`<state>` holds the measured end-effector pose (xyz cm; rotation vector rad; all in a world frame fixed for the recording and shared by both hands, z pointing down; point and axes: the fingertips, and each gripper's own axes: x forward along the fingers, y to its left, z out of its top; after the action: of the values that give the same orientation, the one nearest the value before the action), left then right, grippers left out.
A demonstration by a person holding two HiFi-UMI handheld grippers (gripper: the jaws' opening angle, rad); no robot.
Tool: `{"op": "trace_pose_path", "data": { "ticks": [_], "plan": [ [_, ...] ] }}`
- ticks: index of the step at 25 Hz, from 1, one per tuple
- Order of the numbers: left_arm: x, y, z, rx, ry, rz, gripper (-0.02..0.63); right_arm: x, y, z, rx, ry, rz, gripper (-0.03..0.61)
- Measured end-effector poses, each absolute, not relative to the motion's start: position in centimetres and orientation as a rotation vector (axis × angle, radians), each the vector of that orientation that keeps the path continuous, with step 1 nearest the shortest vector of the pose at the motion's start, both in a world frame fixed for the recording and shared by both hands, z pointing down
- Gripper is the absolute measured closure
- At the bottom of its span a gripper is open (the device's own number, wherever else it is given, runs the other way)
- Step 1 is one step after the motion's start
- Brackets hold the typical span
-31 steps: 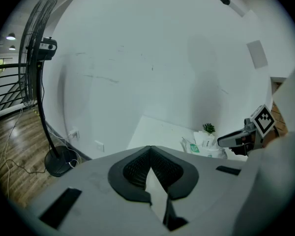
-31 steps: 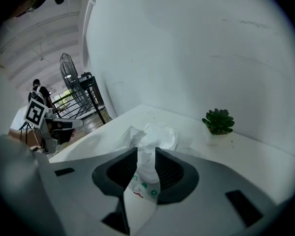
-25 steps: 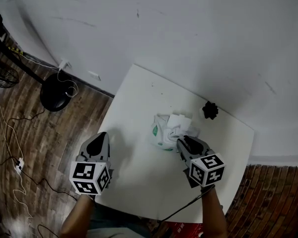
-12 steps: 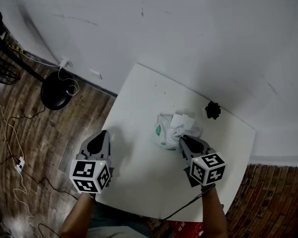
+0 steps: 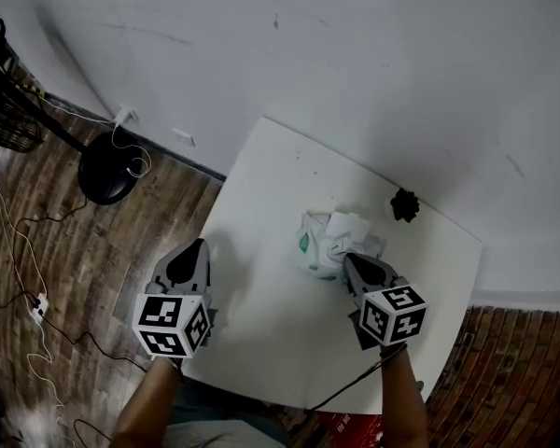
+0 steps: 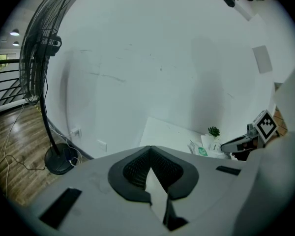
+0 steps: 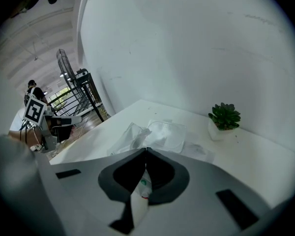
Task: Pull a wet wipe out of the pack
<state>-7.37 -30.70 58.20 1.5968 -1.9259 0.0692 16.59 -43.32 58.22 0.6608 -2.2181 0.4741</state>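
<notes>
The wet wipe pack (image 5: 310, 246) lay crumpled near the centre of the white worktop (image 5: 261, 175), with a white wipe (image 5: 347, 224) bunched on its top. The right claw (image 5: 346, 259) sat at the pack's lower right edge, clenched on a white piece with green print, seemingly part of the pack. The left claw (image 5: 195, 247) hung over the worktop's left edge, lower left of the frame, pinched together on nothing and well apart from the pack. A small potted plant (image 5: 404, 204) stood to the upper right.

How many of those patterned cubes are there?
2. One cube sits on the left gripper at the table's left edge; the other sits on the right gripper, near the wipes pack.
</notes>
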Motion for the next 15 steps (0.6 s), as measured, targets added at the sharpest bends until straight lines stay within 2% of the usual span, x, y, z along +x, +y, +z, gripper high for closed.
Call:
{"op": "trace_pose_path", "data": {
  "ticks": [15],
  "plan": [
    [-7.5, -31.1, 56.3, 1.627, -1.934, 0.037, 0.614, 16.6, -42.9, 57.1, 0.667, -2.211, 0.448, 0.574]
  ]
}}
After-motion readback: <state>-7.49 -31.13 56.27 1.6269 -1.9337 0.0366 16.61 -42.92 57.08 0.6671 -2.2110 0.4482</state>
